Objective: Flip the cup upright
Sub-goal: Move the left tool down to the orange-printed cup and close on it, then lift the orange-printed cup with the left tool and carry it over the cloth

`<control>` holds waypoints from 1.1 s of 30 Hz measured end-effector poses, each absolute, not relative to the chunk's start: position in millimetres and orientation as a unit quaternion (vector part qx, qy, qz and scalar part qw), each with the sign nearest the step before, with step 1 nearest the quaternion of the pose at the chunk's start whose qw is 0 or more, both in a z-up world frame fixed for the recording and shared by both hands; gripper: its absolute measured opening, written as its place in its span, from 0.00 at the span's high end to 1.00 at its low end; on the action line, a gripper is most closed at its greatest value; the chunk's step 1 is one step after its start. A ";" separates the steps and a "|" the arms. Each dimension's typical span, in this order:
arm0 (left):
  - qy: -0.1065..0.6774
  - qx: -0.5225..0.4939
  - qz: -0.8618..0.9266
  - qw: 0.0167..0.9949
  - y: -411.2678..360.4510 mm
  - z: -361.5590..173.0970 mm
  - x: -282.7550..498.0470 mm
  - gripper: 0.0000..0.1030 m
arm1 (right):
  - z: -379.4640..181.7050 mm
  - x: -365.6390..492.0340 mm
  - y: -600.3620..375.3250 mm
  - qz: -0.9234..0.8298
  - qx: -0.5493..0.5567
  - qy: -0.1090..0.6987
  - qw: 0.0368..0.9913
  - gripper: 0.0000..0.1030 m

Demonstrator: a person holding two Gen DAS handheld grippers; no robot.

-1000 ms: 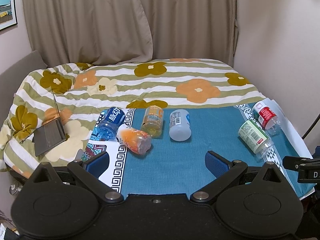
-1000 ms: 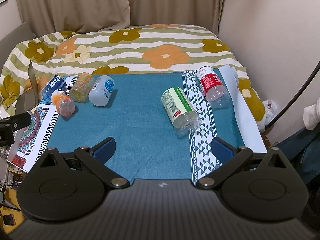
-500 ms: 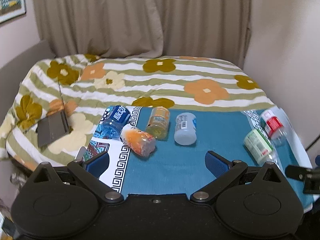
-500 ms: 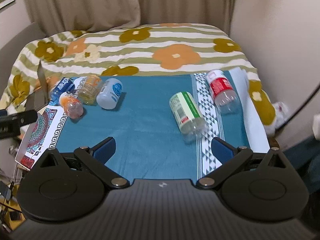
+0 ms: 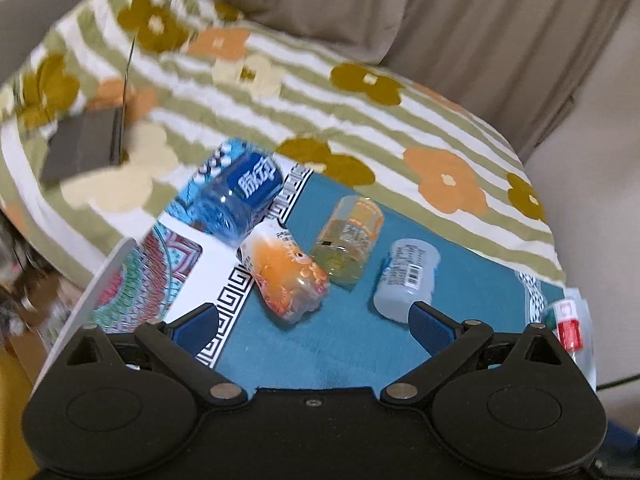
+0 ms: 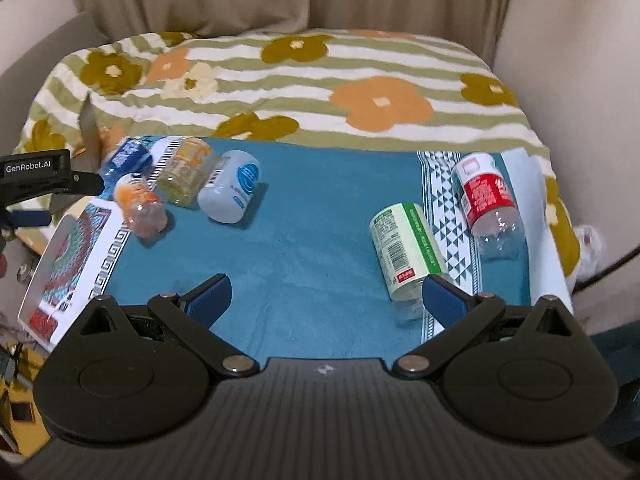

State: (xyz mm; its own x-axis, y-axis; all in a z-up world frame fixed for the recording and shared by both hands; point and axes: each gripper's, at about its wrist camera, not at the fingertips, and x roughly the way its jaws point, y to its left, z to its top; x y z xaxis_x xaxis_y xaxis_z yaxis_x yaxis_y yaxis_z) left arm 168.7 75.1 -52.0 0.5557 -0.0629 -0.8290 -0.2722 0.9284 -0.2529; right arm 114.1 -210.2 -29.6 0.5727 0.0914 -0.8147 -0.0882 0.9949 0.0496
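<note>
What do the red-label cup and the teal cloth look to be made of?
Red-label cup: likely thin clear plastic, glossy; its bare end is see-through below a printed sleeve. Teal cloth: seemingly woven fabric, matte, with a soft, slightly fuzzy surface.

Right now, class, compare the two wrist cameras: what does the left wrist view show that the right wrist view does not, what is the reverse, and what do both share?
Only the left wrist view shows the grey laptop lying on the quilt.

Only the right wrist view shows the whole green-labelled bottle, and the left gripper's body from outside.

Both show the blue bottle, orange bottle, yellow bottle, white bottle and red-labelled bottle, all lying on their sides on the teal cloth. Each view shows its own gripper open and empty.
</note>
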 end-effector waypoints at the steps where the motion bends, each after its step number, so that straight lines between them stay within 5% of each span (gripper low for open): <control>1: 0.472 -0.186 0.061 0.859 79.3 -56.8 174.5 0.02 | -31.9 119.5 -208.0 0.046 0.004 0.464 0.885 0.00; 23: 0.556 -0.291 0.054 0.777 127.7 -141.6 259.4 0.08 | -80.6 193.7 -177.0 -0.022 0.019 0.526 0.850 0.00; 33: 0.571 -0.305 0.039 0.761 130.0 -150.1 259.0 0.33 | -88.6 200.9 -173.4 -0.026 0.016 0.538 0.842 0.00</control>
State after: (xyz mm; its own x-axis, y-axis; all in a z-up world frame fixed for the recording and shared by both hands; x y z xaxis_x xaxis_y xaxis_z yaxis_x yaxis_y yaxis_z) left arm 259.0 130.0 -150.1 0.3452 -0.2898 -0.8927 -0.4076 0.8104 -0.4208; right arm 200.9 -173.4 -88.6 0.4191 -0.0266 -0.9076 0.0611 0.9981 -0.0010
